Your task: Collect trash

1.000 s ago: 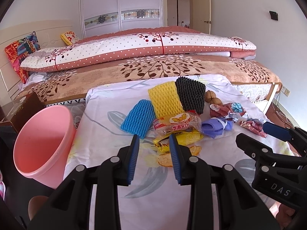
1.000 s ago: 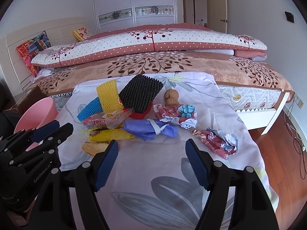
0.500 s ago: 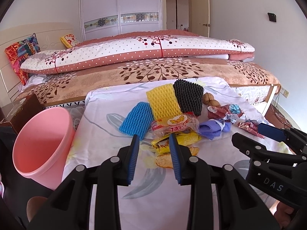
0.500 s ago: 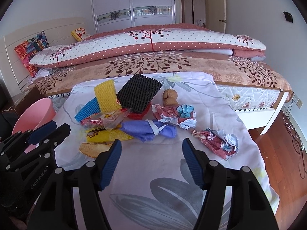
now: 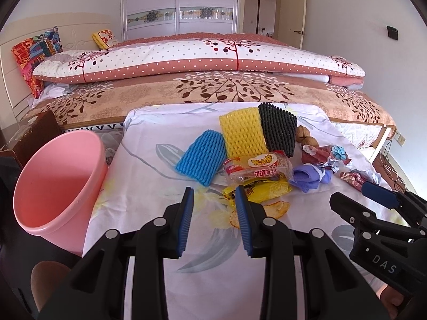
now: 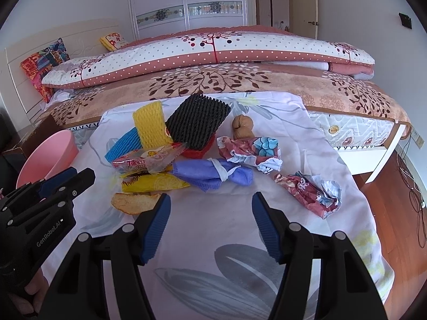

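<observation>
Trash lies in a heap on a floral cloth-covered table (image 5: 149,165): blue (image 5: 201,157), yellow (image 5: 244,136) and black foam nets (image 5: 280,128), a clear snack bag (image 5: 260,166), a yellow wrapper (image 5: 263,189), orange peel (image 6: 133,202), a purple cloth (image 6: 210,173), walnuts (image 6: 241,128) and crumpled wrappers (image 6: 309,193). My left gripper (image 5: 214,218) is open and empty, just short of the yellow wrapper. My right gripper (image 6: 210,224) is wide open and empty, in front of the purple cloth.
A pink bin (image 5: 53,184) stands left of the table, also in the right wrist view (image 6: 50,160). A bed (image 5: 213,90) with a folded quilt lies behind the table. A wooden floor with cables (image 6: 411,186) is at the right.
Both grippers have drawn back a little and risen, so the trash heap looks slightly farther away. The right gripper's jaws have narrowed slightly. Nothing on the table moved.
</observation>
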`<action>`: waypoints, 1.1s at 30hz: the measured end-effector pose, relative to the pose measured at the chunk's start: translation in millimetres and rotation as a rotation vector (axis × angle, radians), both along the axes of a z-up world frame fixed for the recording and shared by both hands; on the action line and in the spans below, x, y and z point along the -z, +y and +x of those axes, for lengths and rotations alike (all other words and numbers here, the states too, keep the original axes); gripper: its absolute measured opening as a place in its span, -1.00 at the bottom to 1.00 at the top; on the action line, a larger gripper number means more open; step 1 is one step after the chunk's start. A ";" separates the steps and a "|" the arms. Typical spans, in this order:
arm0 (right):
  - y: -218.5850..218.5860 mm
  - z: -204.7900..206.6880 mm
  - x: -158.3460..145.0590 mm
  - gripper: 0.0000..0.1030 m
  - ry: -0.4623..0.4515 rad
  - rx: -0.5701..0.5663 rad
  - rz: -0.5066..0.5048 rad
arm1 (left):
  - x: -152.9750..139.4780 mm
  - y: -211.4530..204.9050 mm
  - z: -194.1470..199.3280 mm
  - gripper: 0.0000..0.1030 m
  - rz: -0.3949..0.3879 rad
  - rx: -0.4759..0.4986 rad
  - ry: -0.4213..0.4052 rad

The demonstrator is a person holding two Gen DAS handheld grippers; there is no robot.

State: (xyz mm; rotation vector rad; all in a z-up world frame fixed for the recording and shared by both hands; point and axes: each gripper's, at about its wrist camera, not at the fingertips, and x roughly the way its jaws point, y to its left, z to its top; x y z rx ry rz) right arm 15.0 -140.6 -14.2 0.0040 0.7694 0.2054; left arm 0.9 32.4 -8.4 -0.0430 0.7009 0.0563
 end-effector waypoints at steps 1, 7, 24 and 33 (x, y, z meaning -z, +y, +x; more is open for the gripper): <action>0.1 -0.1 0.2 0.22 0.001 -0.001 0.000 | 0.5 0.6 0.1 -0.37 -0.003 -0.001 0.003; -0.2 0.3 1.3 0.22 0.007 0.000 0.000 | 2.4 1.3 0.7 -0.37 -0.009 0.000 0.015; 2.2 -0.5 2.4 0.22 0.016 -0.006 -0.001 | 7.3 0.7 4.2 -0.37 0.002 -0.003 0.056; 3.2 -0.9 2.6 0.22 0.016 -0.007 -0.001 | 7.1 0.9 5.6 -0.37 -0.005 -0.005 0.065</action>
